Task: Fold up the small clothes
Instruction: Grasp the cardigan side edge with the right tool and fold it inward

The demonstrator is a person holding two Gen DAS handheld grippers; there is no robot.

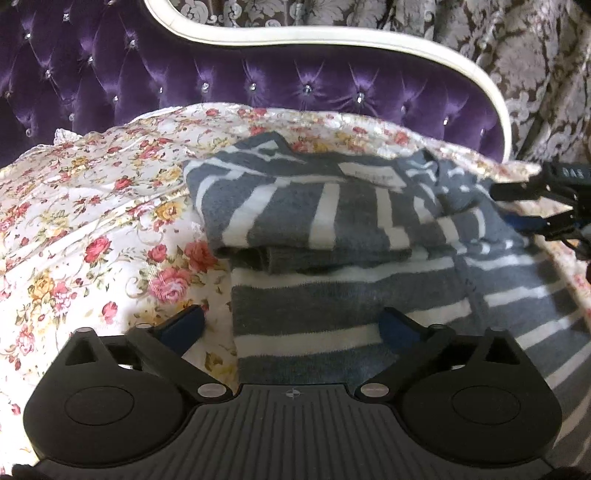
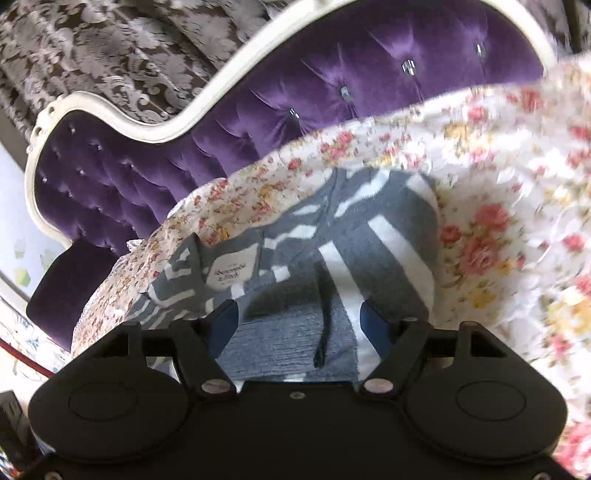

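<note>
A grey and white striped knit garment [image 1: 332, 229] lies partly folded on a floral cover [image 1: 92, 206]; its upper part is doubled over the lower part, and a white label [image 1: 373, 174] shows near the collar. My left gripper [image 1: 293, 326] hangs over the garment's near left edge, wide open, with nothing pinched. At the right edge of the left wrist view, the right gripper [image 1: 524, 208] reaches in over the garment's far right side. In the right wrist view, my right gripper [image 2: 299, 325] stands open just above the striped garment [image 2: 332, 266], pads apart from the cloth, label [image 2: 231, 273] at left.
A purple tufted sofa back [image 1: 258, 85] with a white curved frame [image 1: 332, 33] rises behind the cover. Patterned grey-brown curtains [image 1: 535, 74] hang beyond. The floral cover spreads widely left of the garment. At the left in the right wrist view, the sofa's end [image 2: 55, 295] drops off.
</note>
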